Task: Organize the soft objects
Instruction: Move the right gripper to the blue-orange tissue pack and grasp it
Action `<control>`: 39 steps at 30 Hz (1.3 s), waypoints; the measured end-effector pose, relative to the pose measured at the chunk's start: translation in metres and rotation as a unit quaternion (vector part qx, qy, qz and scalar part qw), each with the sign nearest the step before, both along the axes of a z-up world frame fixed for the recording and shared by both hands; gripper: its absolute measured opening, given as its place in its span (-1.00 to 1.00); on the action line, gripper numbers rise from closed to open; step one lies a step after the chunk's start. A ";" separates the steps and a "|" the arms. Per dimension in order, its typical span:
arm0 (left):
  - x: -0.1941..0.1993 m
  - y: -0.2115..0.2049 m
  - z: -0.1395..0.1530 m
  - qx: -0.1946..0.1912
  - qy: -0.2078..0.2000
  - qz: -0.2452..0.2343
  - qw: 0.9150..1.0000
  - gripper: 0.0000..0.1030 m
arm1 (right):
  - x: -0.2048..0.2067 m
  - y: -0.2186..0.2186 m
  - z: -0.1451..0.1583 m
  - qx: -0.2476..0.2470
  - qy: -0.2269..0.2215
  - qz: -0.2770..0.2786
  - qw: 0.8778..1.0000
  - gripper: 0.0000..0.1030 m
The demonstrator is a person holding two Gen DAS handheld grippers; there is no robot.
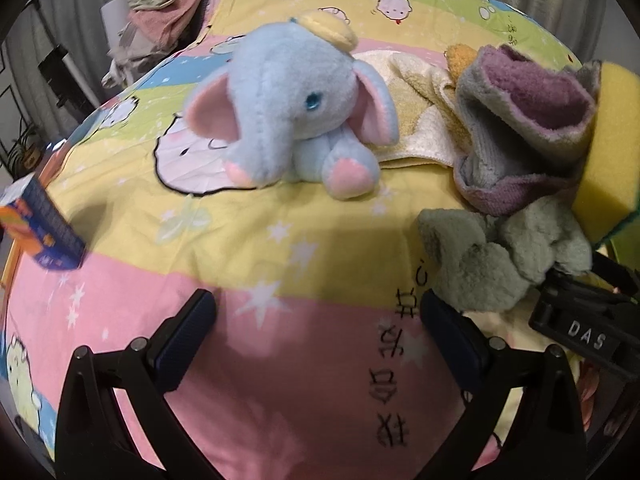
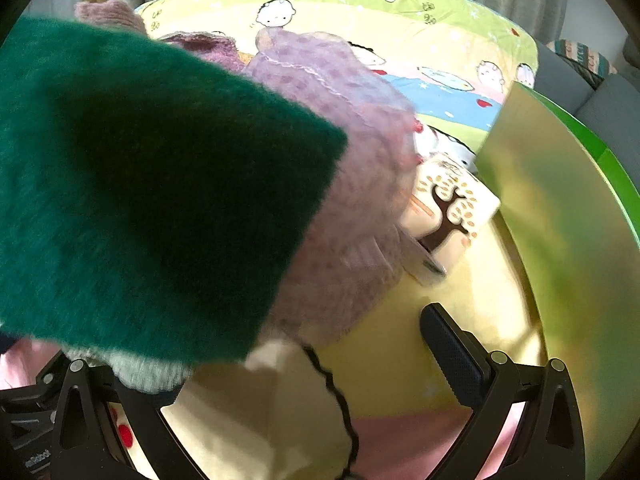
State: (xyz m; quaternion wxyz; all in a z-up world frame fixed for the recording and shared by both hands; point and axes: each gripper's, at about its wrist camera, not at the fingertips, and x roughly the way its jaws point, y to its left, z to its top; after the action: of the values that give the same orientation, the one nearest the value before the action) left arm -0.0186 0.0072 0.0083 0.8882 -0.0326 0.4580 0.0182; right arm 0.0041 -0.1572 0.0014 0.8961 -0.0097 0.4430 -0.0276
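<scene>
In the left wrist view a blue plush elephant (image 1: 292, 112) sits on the cartoon bedsheet (image 1: 304, 240). To its right lie a cream towel (image 1: 420, 120), a grey-purple cloth (image 1: 528, 128), a grey-green fuzzy cloth (image 1: 492, 256) and a yellow sponge (image 1: 612, 152). My left gripper (image 1: 316, 320) is open and empty, in front of the elephant. In the right wrist view the sponge's green scouring side (image 2: 152, 192) fills the left, touching a pink dotted cloth (image 2: 352, 184). My right gripper (image 2: 280, 360) is open; its left finger is hidden behind the sponge.
A blue-orange box (image 1: 40, 224) stands at the sheet's left edge. A pile of clothes (image 1: 168, 12) lies at the back left. In the right wrist view a tree-printed box (image 2: 452, 208) lies beside a green-edged board (image 2: 560, 220). The right gripper's body (image 1: 584, 328) shows at the left view's right edge.
</scene>
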 end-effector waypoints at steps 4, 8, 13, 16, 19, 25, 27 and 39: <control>-0.020 0.009 0.017 -0.023 -0.016 0.012 1.000 0.94 | -0.022 0.013 0.014 -0.022 -0.012 0.011 1.000 1.00; -0.041 0.022 0.041 -0.020 -0.061 0.015 0.998 0.94 | -0.053 0.016 0.040 -0.006 -0.054 0.022 0.998 1.00; -0.062 0.046 0.062 -0.052 -0.091 0.012 0.994 0.94 | -0.074 0.012 0.060 0.025 -0.076 0.008 0.997 1.00; -0.072 0.060 0.071 -0.059 -0.105 0.019 0.993 0.94 | -0.084 0.021 0.070 0.021 -0.090 0.007 0.996 1.00; -0.082 0.077 0.077 -0.058 -0.121 0.036 0.990 0.94 | -0.091 0.027 0.078 0.016 -0.103 0.011 0.994 1.00; -0.094 0.122 0.086 -0.097 -0.142 0.072 0.982 0.92 | -0.100 0.040 0.097 0.038 -0.116 0.040 0.992 1.00; -0.098 0.137 0.087 -0.104 -0.148 0.085 0.980 0.92 | -0.100 0.054 0.103 0.060 -0.118 0.064 0.989 0.98; -0.079 0.210 0.056 -0.142 -0.103 0.139 0.975 0.81 | -0.055 0.174 0.115 0.190 -0.036 0.219 0.956 0.75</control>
State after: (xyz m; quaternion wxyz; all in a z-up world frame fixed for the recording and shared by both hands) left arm -0.0981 0.2175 0.0644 0.9058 -0.2233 0.3526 0.0728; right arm -0.0513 0.0173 0.1161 0.8810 0.0648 0.3942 0.2533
